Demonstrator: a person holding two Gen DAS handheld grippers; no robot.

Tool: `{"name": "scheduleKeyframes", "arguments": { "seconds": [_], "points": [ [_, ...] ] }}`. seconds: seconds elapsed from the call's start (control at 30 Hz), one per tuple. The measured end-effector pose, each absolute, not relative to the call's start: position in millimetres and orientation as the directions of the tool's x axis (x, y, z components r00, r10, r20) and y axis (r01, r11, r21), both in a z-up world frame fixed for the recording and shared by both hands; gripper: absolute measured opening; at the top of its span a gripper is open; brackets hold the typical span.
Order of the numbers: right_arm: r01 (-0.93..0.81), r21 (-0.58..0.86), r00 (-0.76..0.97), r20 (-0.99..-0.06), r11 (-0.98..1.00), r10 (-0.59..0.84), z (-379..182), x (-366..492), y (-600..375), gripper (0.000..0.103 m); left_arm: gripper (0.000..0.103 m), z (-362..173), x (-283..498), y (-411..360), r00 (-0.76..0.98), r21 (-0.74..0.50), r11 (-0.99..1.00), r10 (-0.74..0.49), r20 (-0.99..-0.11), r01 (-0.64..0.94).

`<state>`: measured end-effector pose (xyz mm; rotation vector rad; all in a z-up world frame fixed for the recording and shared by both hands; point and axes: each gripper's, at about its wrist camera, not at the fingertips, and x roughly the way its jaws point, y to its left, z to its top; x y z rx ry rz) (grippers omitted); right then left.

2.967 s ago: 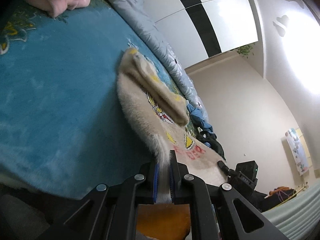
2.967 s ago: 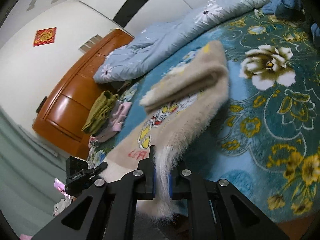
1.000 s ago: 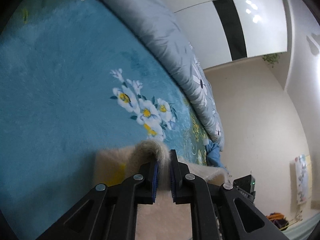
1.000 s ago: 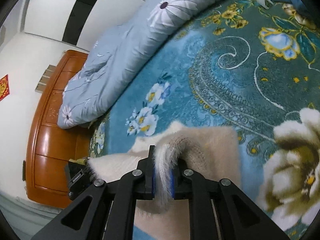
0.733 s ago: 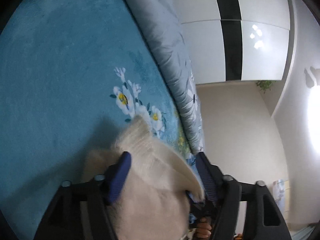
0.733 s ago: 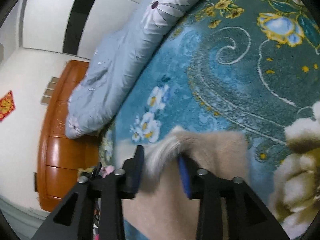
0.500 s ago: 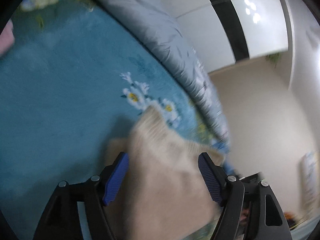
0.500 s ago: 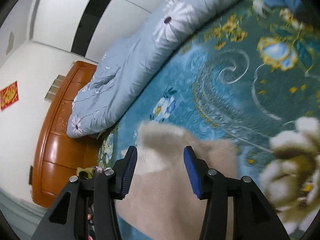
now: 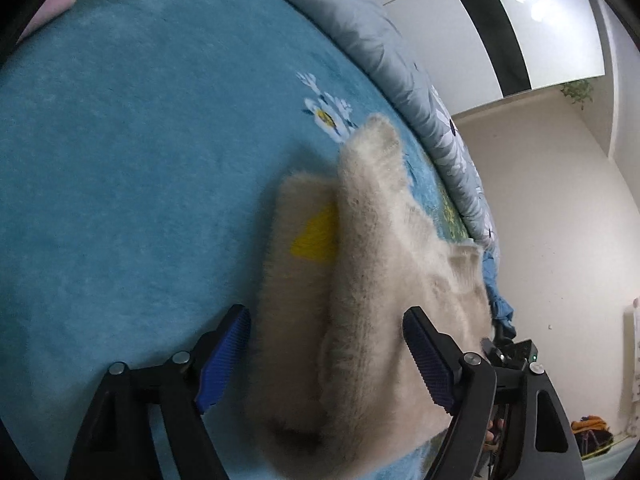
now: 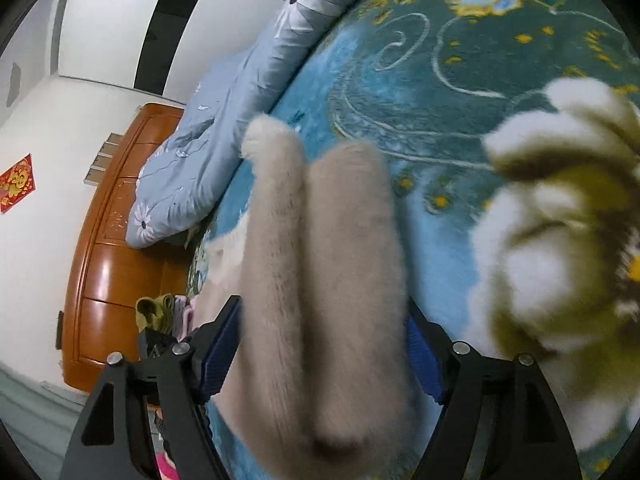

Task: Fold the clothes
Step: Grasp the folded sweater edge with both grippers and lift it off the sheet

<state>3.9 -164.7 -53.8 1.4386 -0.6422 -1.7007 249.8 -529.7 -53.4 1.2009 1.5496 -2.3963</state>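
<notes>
- Left gripper [image 9: 326,354]: jaws just opened wide, folded fluffy beige sweater [image 9: 372,280] lying loose between them, lower centre.
- Right gripper [image 10: 322,348]: jaws just spread, sweater [image 10: 320,280] between, unpinched, on teal floral blanket [image 10: 440,80].

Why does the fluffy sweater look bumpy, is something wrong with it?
The fuzzy cream sweater on the blue floral blanket isn't flat: one corner sticks up, and a yellow patch peeks out beside the fold.

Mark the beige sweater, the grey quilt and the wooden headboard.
beige sweater [image 9: 372,280]: left wrist view, folded top layer.
grey quilt [image 10: 224,120]: right wrist view, middle of its bulk.
wooden headboard [image 10: 108,280]: right wrist view, glossy panel.
</notes>
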Motion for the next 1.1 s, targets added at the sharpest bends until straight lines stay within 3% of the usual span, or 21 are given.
{"name": "scheduleKeyframes", "arguments": {
  "seconds": [0.17,0.43,0.87,1.1],
  "points": [
    [0.266,0.765,-0.050,-0.597,-0.587,-0.801,-49.9,3.3,-176.4,0.076,0.077,-51.9,245.7,-524.8,-0.699,-0.758,-0.504,0.357,-0.619,0.413],
    [0.283,0.740,-0.078,-0.617,-0.610,-0.783,-34.1,16.5,-178.9,0.046,0.043,-45.7,261.8,-522.9,-0.710,-0.764,-0.494,0.349,-0.611,0.414],
    [0.346,0.794,0.062,-0.551,-0.500,-0.832,5.0,119.0,-166.2,0.043,0.040,-16.3,399.7,-508.2,-0.747,-0.794,-0.489,0.357,-0.560,0.362],
    [0.327,0.776,0.072,-0.590,-0.540,-0.804,-18.6,146.9,-164.5,0.043,0.045,-38.4,421.4,-502.5,-0.729,-0.763,-0.487,0.314,-0.608,0.426]
  ]
}}
